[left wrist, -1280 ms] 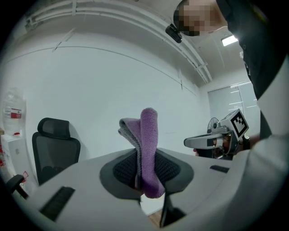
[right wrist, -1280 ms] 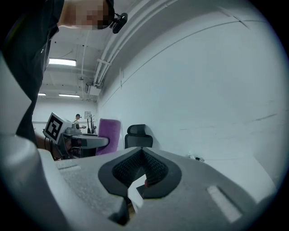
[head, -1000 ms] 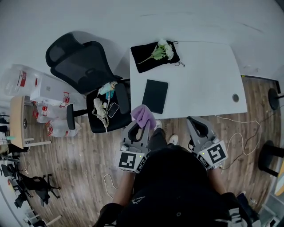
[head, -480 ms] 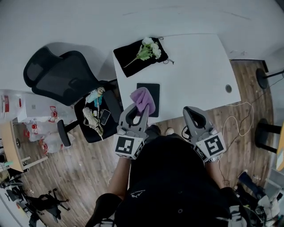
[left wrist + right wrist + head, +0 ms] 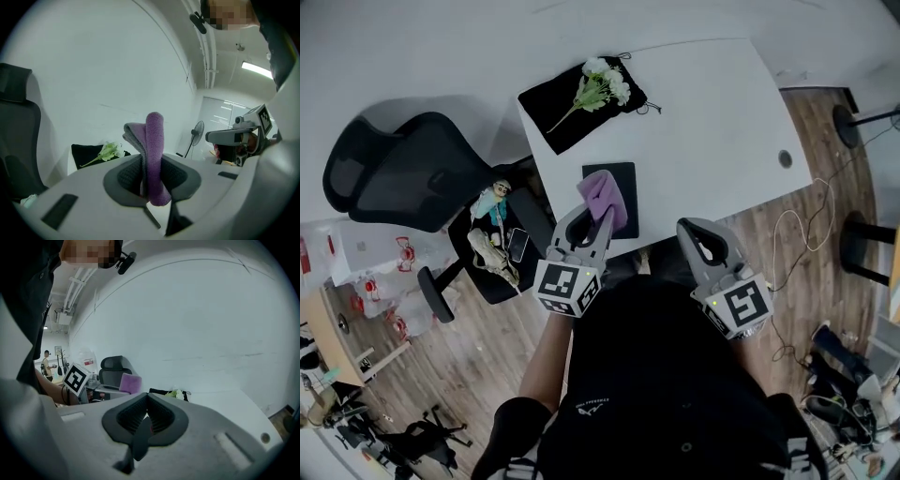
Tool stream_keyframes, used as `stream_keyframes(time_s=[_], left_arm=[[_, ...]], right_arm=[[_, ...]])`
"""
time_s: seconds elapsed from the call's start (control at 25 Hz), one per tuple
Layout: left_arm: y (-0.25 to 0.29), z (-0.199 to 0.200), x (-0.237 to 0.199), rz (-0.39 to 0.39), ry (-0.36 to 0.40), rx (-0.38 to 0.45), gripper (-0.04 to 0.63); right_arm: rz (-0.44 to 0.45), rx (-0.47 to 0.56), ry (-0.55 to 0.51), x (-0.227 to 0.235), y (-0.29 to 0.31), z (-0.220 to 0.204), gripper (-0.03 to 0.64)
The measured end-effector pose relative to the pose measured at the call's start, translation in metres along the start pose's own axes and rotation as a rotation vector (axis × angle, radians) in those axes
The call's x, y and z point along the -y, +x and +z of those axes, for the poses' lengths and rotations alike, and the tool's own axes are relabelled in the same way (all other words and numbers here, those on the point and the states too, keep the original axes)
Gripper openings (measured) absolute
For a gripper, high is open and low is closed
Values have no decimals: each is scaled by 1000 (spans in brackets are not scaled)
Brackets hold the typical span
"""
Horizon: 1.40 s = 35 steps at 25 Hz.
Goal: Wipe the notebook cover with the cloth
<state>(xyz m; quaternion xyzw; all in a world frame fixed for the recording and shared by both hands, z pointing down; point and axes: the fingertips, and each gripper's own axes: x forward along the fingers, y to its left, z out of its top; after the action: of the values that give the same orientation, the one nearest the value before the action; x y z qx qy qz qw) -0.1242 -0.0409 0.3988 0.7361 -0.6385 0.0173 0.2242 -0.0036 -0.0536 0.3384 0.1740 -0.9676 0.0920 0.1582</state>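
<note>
The left tool (image 5: 593, 217) pinches the cloth (image 5: 604, 195) over the notebook (image 5: 630, 184), whose long axis runs straight ahead. The right tool (image 5: 692, 232), pressed together and empty, is right of the notebook.

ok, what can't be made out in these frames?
Black rectangular notebook: head view, partly covered by the purple cloth; cloth-to-cover contact unreadable.
Same notebook: left gripper view, hidden below the left gripper.
Clutter on the black office chair: head view, too small to identify.

White flowers (image 5: 602, 82) on black cloth (image 5: 572, 108); office chair (image 5: 412, 183).
</note>
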Motion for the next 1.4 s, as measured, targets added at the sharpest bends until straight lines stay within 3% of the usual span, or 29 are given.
stream_keyframes(time_s=[0.52, 0.76, 1.04, 1.2, 1.32, 1.4], left_arm=[[83, -61, -34, -18, 16, -215, 81], [116, -97, -60, 26, -20, -321, 81], [145, -127, -68, -7, -108, -411, 81], [153, -141, -71, -15, -127, -455, 81], [159, -148, -72, -26, -109, -478, 81], [164, -152, -73, -27, -88, -493, 81]], right_arm=[[-38, -80, 30, 32, 29, -12, 5], [-56, -8, 27, 41, 42, 3, 5], [-132, -168, 53, 57, 38, -22, 5], [-142, -88, 67, 54, 40, -15, 5], [-157, -128, 77, 54, 37, -26, 6], [-157, -91, 80, 54, 37, -24, 5]])
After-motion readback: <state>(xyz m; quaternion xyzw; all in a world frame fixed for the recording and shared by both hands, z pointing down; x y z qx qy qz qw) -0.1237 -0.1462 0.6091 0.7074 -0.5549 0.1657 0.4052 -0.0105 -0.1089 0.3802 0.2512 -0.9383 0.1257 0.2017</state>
